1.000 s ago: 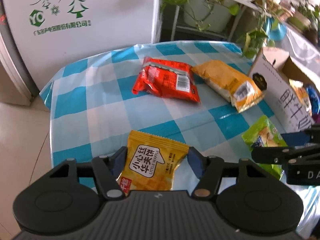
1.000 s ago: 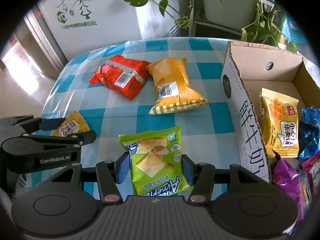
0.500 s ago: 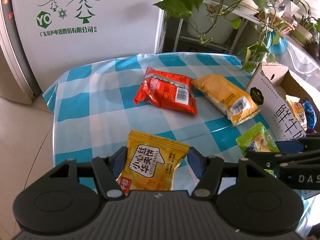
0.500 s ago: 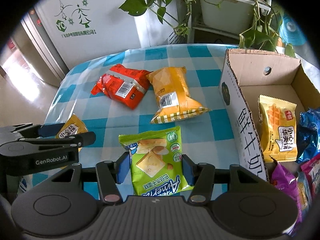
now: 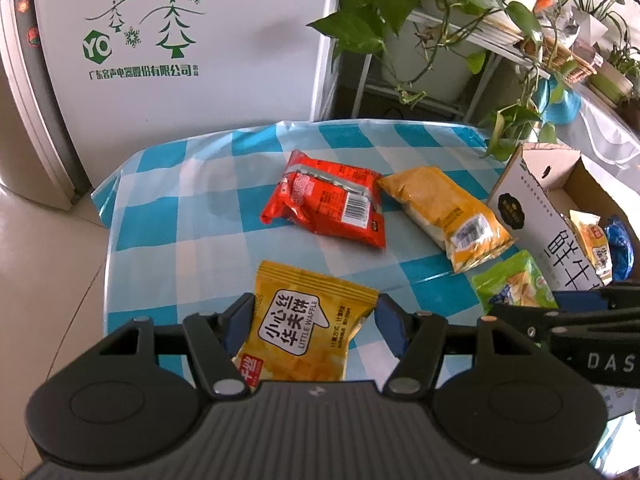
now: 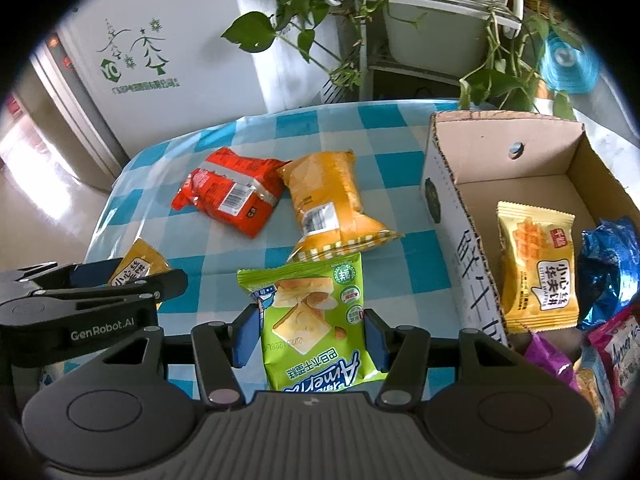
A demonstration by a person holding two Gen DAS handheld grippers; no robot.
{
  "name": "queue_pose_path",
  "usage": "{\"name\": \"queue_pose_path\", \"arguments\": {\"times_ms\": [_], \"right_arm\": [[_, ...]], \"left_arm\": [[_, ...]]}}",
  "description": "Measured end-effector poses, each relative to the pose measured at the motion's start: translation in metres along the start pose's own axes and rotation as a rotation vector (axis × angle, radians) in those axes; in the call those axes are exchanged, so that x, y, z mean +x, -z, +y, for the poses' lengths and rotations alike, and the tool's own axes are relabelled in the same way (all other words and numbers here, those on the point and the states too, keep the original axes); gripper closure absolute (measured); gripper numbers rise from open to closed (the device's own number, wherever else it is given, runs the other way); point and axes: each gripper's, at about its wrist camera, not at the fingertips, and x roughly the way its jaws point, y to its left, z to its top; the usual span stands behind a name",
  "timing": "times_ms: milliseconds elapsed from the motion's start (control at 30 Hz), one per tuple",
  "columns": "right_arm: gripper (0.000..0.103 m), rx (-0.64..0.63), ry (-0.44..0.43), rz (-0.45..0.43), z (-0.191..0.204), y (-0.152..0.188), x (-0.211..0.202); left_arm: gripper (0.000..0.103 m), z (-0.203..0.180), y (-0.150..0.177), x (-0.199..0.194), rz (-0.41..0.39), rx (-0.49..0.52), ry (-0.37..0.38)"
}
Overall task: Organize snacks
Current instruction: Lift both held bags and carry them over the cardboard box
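- Left wrist view: left gripper [image 5: 316, 322] pinches a yellow foil waffle packet [image 5: 306, 326] above the blue-checked surface [image 5: 200, 208].
- Right gripper [image 6: 310, 334] pinches a green crisp packet [image 6: 316, 320], left of the open cardboard box [image 6: 452, 216].

Both grippers have risen with their packets: the left gripper [image 5: 314, 322] with the yellow waffle packet [image 5: 304, 336], the right gripper [image 6: 307, 336] with the green cracker packet [image 6: 316, 324]. The desk [image 5: 192, 216] now sits lower and farther off.
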Motion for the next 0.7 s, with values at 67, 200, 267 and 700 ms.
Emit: {"name": "queue_pose_path", "arguments": {"times_ms": [67,200,267,700], "right_arm": [[0.042,0.001,0.002,-0.006,0.0,-0.001,-0.001],[0.042,0.011,0.002,-0.015,-0.001,-0.003,-0.003],[0.042,0.014,0.001,-0.023,-0.003,-0.004,-0.006],[0.042,0.06,-0.011,-0.1,-0.024,-0.015,-0.032]], "left_arm": [[0.039,-0.001,0.0,0.0,0.002,-0.003,0.0],[0.039,-0.004,0.0,0.0,0.002,-0.008,-0.004],[0.039,-0.006,-0.001,-0.001,0.001,-0.013,0.001],[0.039,-0.023,-0.006,-0.004,-0.019,-0.008,0.017]]}}
